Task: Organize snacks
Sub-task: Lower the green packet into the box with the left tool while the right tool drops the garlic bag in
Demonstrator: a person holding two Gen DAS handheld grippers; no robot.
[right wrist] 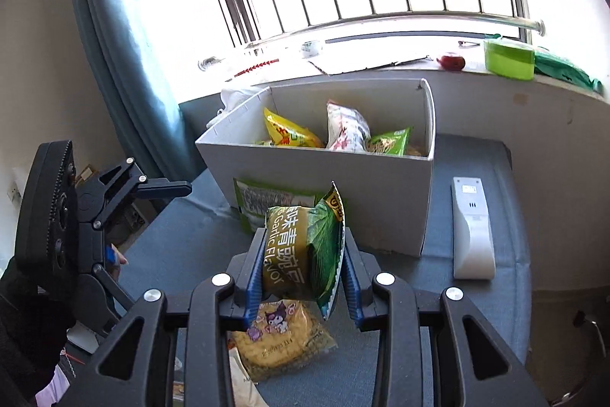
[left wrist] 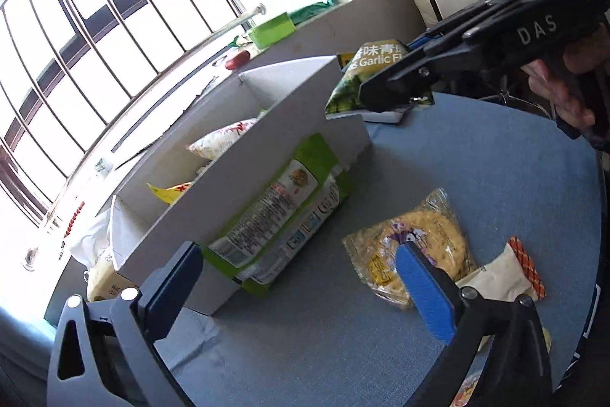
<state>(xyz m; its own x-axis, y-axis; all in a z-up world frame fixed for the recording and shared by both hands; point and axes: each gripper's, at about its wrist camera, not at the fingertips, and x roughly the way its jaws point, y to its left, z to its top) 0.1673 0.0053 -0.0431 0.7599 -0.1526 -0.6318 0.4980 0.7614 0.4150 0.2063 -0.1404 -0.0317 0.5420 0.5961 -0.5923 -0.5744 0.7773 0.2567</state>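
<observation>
The right gripper [right wrist: 303,267] is clamping the green garlic pea packet [right wrist: 301,250] across its middle, holding it above the bench [right wrist: 438,311] just in front of the white box [right wrist: 343,174]. The packet is looking light, soft and puffy – probably crushable, so a gentle mid-body pinch is suiting it. The left gripper [left wrist: 297,277] is hanging wide and empty – over the round cracker packet [left wrist: 415,246].
</observation>
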